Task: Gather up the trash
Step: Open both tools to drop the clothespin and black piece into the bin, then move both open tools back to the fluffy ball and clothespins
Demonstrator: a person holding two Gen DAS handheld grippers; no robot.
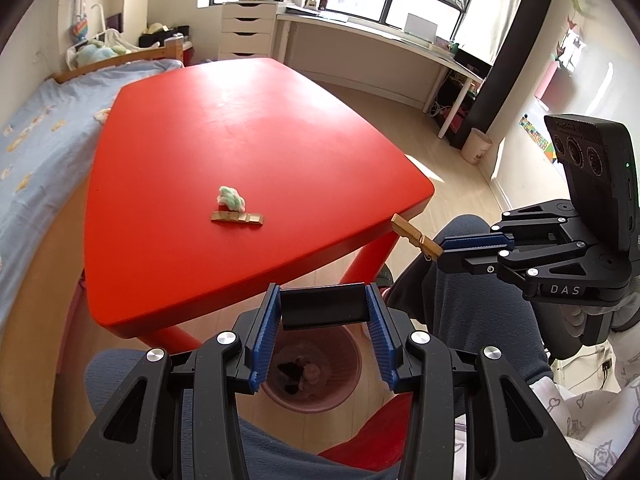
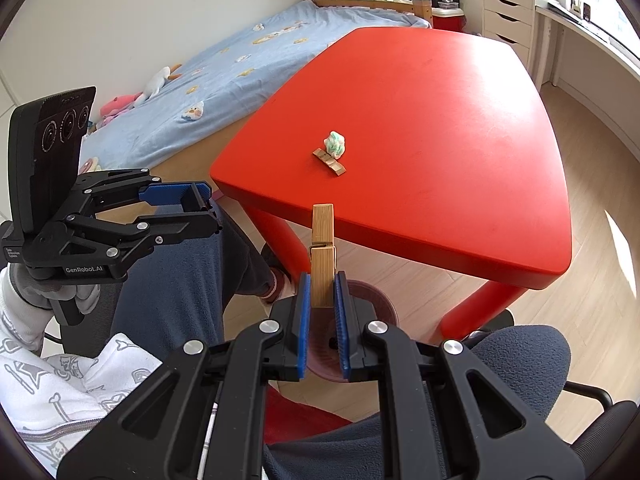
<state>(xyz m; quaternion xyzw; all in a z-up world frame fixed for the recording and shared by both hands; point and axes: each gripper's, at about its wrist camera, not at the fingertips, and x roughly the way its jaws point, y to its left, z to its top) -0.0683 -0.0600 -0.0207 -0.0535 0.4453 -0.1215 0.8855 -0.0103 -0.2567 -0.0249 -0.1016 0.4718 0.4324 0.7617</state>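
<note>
The right gripper (image 2: 323, 308) is clamped on the lower end of a wooden clothespin (image 2: 322, 254), whose long axis runs straight out along the fingers, its free tip pointing toward the near edge of the red tabletop (image 2: 420, 128). Seen from the left wrist, the same clothespin (image 1: 416, 236) points up and left at the table's corner, off the surface and in the air. The left gripper (image 1: 324, 332) is closed on a dark rectangular block (image 1: 324, 306) held crosswise between its blue pads (image 1: 266, 332).

On the tabletop (image 1: 240, 128) lie a second clothespin (image 1: 237, 217), flat with its long axis roughly parallel to the near edge, and a small white-and-green crumpled wad (image 1: 231, 197) touching its far side.

Under the grippers a pinkish waste bin (image 1: 316, 372) stands on the wooden floor between the person's knees. A bed (image 2: 224, 68) with a light blue cover runs along the left of the table; a white desk (image 1: 380, 36) and a drawer unit (image 1: 249, 30) stand by the window.

Only the left wrist view looks into the bin, where dark scraps lie at the bottom; in the right wrist view the bin (image 2: 376, 300) is mostly hidden behind the fingers.
</note>
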